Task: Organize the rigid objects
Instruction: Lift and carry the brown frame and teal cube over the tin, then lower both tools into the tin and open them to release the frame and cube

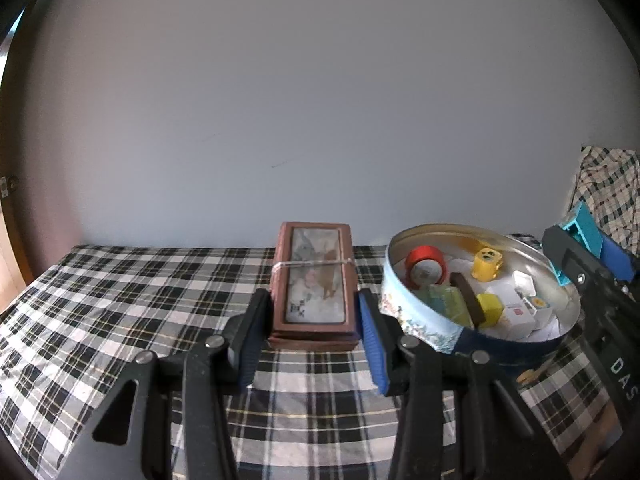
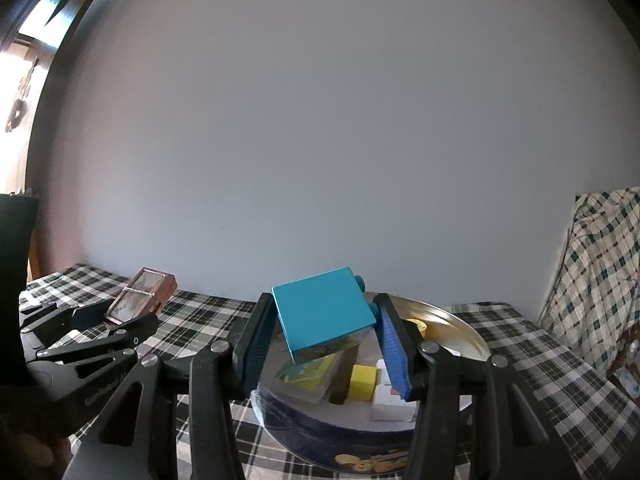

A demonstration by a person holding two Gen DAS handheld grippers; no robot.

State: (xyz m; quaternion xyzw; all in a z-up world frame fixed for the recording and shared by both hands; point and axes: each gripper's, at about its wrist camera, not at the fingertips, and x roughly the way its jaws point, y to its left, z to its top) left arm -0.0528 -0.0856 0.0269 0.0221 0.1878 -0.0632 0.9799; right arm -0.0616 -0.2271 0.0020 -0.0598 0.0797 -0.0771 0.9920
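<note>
While the left tool (image 1: pixel 312 320) is pinching the brown wooden box (image 1: pixel 313 280) by its long sides, that box is hanging clear above the checked surface (image 1: pixel 120 300), which I judge is so it can be carried across to a tidier spot. A thin band is running round its middle, seemingly keeping the glazed lid shut; the picture under the glass is too faded for me to read.

Moving rightward, the round tin (image 1: pixel 420 320) is sitting just beside the box, open and holding a red tape roll (image 1: pixel 426 266), a yellow cylinder (image 1: pixel 486 264), a yellow block (image 1: pixel 490 308) and several white cartons I cannot tell apart. It appears to be serving as the collecting place for the loose pieces.

Further right, the right tool (image 2: pixel 326 336) is gripping a teal box (image 2: pixel 324 312) between its blue pads, tilted and hovering over the tin, probably on its way in. Small teal knobs are poking out behind it, and what they are is unclear. The teal box is covering much of the tin's contents in the right wrist view, and the tin's front label is being cut off at the bottom edge. A checked cloth (image 2: pixel 600 260) is draping something at the far right that I cannot identify.
</note>
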